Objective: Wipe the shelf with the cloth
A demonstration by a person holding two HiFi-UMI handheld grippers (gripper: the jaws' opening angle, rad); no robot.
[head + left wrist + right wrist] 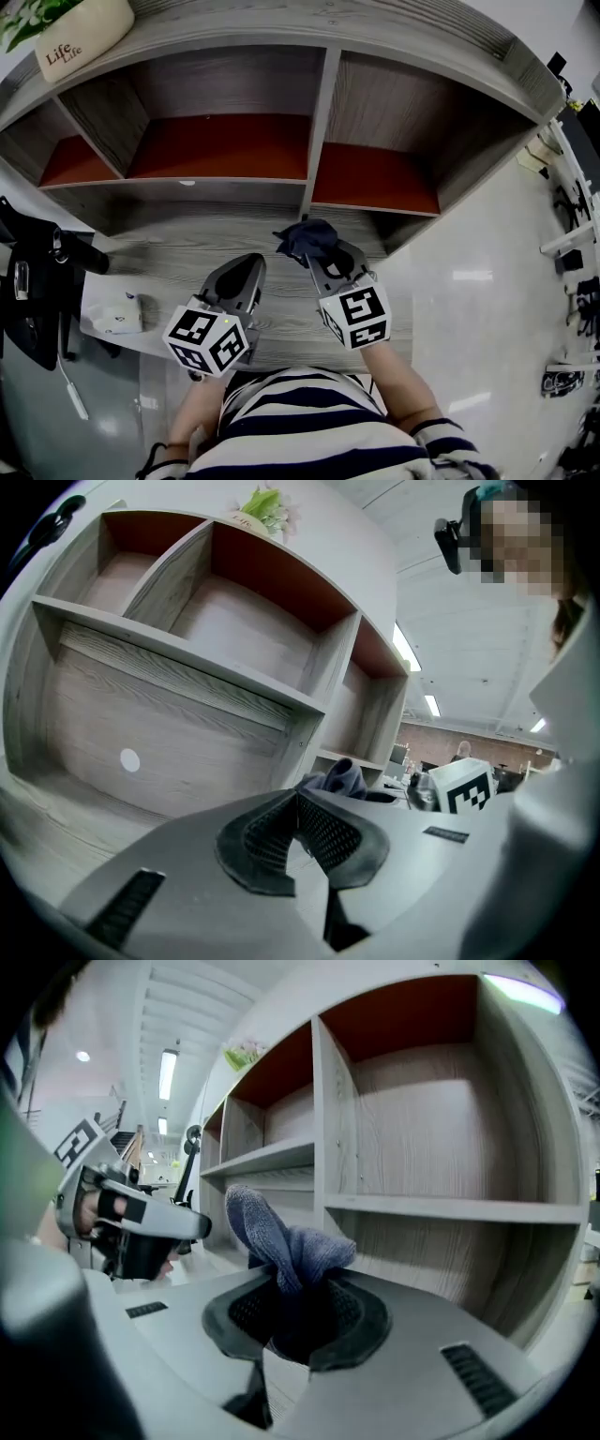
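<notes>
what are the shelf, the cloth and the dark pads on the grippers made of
Shelf: likely laminated board, matte grey with printed-looking wood grain; some inner panels are a flat red-brown. Cloth: soft blue-grey fabric with a fuzzy nap, perhaps microfibre or terry. Pads: dark, matte, cross-hatched surface, probably rubber or a similar grippy plastic.

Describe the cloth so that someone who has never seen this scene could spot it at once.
Find the grey shelf with red back panels, then its lower ledge below the upright divider. There the right gripper is shut on the cloth, a bunched dark blue rag poking past its tip. It is the only soft thing there; the left gripper beside it is empty.
</notes>
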